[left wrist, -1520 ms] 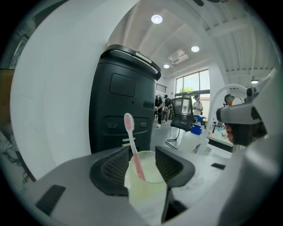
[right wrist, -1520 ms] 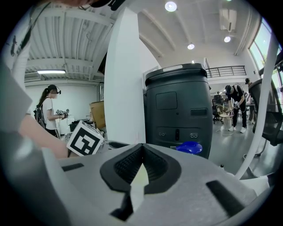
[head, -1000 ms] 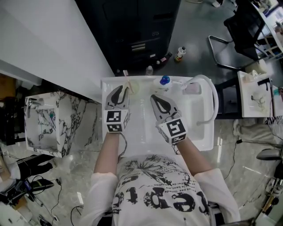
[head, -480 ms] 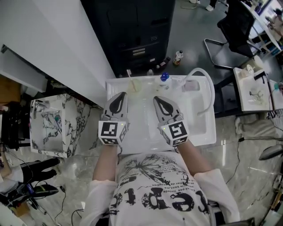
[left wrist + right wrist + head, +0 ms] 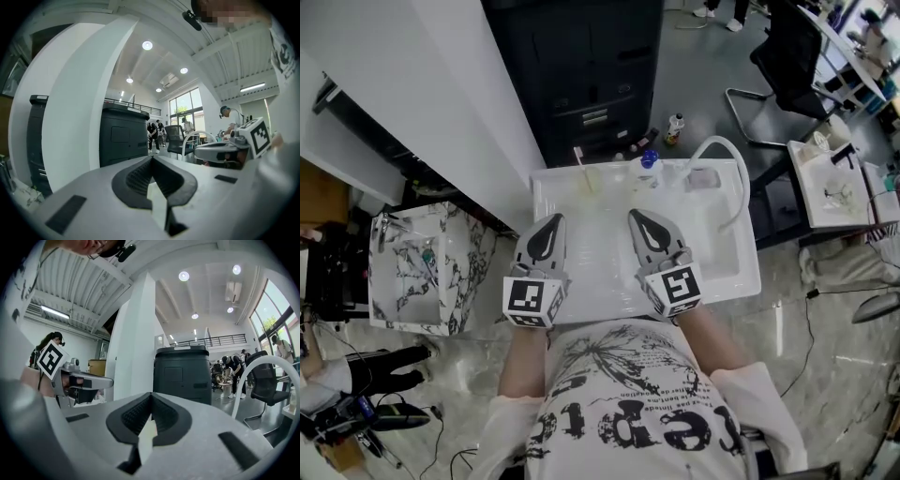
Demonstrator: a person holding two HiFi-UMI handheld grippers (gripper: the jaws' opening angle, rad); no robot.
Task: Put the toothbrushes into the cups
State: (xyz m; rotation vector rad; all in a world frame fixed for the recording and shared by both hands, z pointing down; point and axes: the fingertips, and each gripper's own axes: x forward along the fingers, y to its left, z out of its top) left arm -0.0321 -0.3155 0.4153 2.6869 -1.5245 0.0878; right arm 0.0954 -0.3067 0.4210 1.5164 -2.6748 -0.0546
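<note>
**Q:** Where does each tool lie in the head view, and how do its jaws stand?

**A:** The left tool (image 5: 555,219) is held over the 9 o'clock edge of the white surface (image 5: 598,274). The right tool (image 5: 635,216) is over the middle of the surface, beside the left tool and apart from it. Both point toward 12 o'clock. In the left gripper view the two dark ribbed pads are pressed together with nothing between them. The right gripper view shows the same: pads together, nothing pinched.

**Q:** Where is the task's thing?

**A:** One toothbrush (image 5: 578,156) leans in a pale cup (image 5: 588,181) at about 11 o'clock on the surface, close to the far rim. It is well apart from both tools, and neither tool touches the cup.

**Q:** What else stands along the far rim?

**A:** A blue-capped object (image 5: 649,159) sits at 12 o'clock; it is too small to identify. A white hose (image 5: 739,173) arches over the 1 to 2 o'clock corner.

**Q:** What lies beyond the surface?

**A:** A black cabinet (image 5: 581,66) stands on the floor at 12 o'clock, and it also shows ahead of the jaws in both gripper views.
</note>
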